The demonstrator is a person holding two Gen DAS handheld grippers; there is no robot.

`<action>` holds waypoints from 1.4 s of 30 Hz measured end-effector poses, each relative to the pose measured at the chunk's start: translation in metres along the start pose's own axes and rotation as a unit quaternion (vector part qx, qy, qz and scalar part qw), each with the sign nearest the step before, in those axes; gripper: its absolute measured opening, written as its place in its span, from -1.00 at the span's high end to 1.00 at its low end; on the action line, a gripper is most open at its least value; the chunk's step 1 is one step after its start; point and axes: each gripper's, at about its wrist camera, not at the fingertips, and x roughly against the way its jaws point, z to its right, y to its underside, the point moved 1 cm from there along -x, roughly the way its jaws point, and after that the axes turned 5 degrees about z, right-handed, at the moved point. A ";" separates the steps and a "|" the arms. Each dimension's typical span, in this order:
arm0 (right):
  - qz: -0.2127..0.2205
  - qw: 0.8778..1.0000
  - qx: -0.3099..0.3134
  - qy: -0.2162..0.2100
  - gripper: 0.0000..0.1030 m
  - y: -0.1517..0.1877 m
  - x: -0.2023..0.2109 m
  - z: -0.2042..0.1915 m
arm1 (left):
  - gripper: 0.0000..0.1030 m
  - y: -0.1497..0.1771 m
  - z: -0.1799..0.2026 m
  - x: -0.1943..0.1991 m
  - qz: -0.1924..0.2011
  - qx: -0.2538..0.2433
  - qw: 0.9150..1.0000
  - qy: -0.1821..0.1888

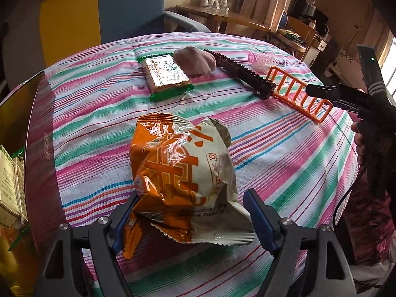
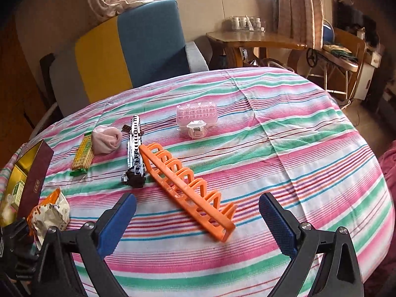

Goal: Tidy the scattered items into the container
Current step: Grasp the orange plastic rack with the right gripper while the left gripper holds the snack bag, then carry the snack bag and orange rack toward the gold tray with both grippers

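On the striped tablecloth (image 1: 284, 153), near its left edge, the orange-and-white snack bag (image 1: 183, 185) lay between the spread blue pads of the left gripper (image 1: 190, 220). Left pad (image 1: 123, 220) touched or nearly touched crumpled foil, cannot tell which; right pad (image 1: 257, 217) stood clear of the bag. Jaws wide, nothing gripped. Dark red container (image 1: 40, 148) with gold lining sat at the left edge, just beside the bag, small cartons (image 1: 10, 188) already inside.

Toward the far edge: green-ended biscuit pack (image 1: 167, 75), pink rolled sock (image 1: 195, 59) touching its far corner, black toy-brick strip (image 1: 241, 70) beside the sock, its near end against the orange plastic rack (image 1: 297, 92). Pink clear hair roller (image 1: 262, 58) lay beyond the strip.

Right gripper (image 2: 198, 220) hovered over the rack's near end, jaws wide apart, pads (image 2: 116, 225) empty and off the rack (image 2: 188, 188). In the right wrist view the rack lay tilted on its side, running from the brick strip (image 2: 135, 151) toward the near edge. Roller (image 2: 196, 113) with a small clear clip (image 2: 196, 127) in front sat well apart, mid-cloth. Bag (image 2: 50, 212) and container (image 2: 34, 175) showed at the left edge.
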 end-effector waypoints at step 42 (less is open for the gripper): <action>-0.067 0.996 -0.045 -0.043 0.01 0.049 -0.002 -0.049 | -0.60 0.007 -0.004 0.007 0.018 0.002 1.000 0.015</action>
